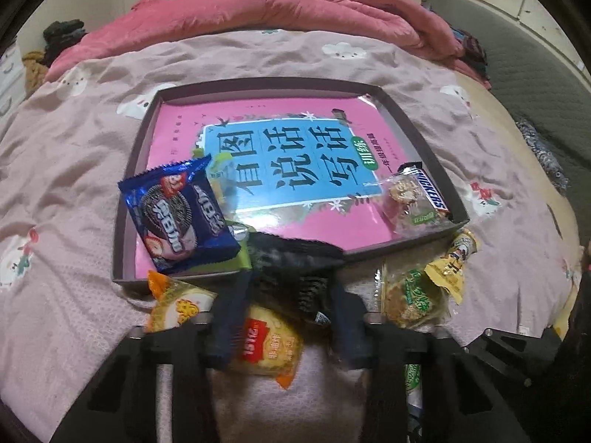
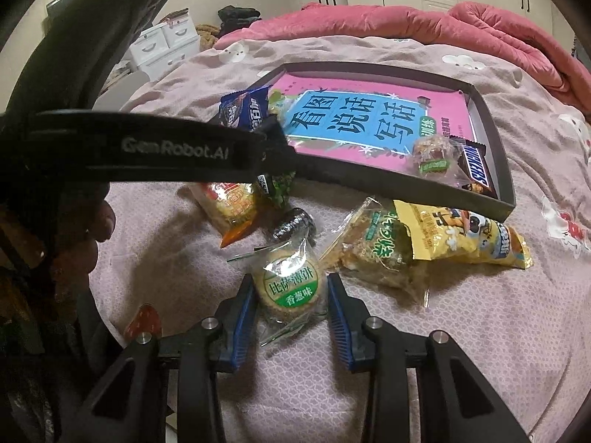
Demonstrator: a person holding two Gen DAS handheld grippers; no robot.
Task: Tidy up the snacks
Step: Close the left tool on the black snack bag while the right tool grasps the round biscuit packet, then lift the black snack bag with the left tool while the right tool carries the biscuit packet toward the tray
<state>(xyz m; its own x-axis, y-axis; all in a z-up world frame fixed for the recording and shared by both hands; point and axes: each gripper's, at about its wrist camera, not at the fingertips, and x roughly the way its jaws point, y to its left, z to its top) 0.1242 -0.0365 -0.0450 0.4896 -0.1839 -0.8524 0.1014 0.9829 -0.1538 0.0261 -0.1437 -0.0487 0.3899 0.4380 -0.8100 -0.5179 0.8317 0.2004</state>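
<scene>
Two grippers at work, both mid-pickup. Near bottom centre of the right wrist view, right gripper [image 2: 291, 297] sits w/ jaws apart on either side of a round green-label cracker pack [image 2: 290, 287]; blue pads [image 2: 246, 313] just beside the wrapper, not clearly pressing it, so open, not yet gripping. Pack lies flat on the pink bedspread [image 2: 480, 332].

Low centre of the left wrist view, left gripper [image 1: 291, 284] has a dark crinkly packet [image 1: 295, 254] between its fingers; looks clamped on it, though blur makes contact hard to confirm. Packet's far end overlaps the tray's near rim. Orange-yellow biscuit pack [image 1: 266, 347] lies under that gripper on the bed.

Mid frame, right wrist view: clear green-print snack bag [image 2: 373, 247] and yellow cartoon bag [image 2: 469, 236] lie loose on the bed, just outside the tray's near edge.

Further up: dark-walled tray [image 1: 424, 133] lined w/ a pink and blue book cover. Inside: blue Oreo pack [image 1: 177, 214] at lower-left corner, Snickers bar [image 1: 430, 192] and a small clear-wrapped sweet [image 1: 406, 199] at lower-right corner.

Step, by my read: moving loose snacks into the tray, roughly a third done. Next: right jaws close on cracker pack, lift, carry over near rim; left carries dark packet in and releases on a bare patch.
</scene>
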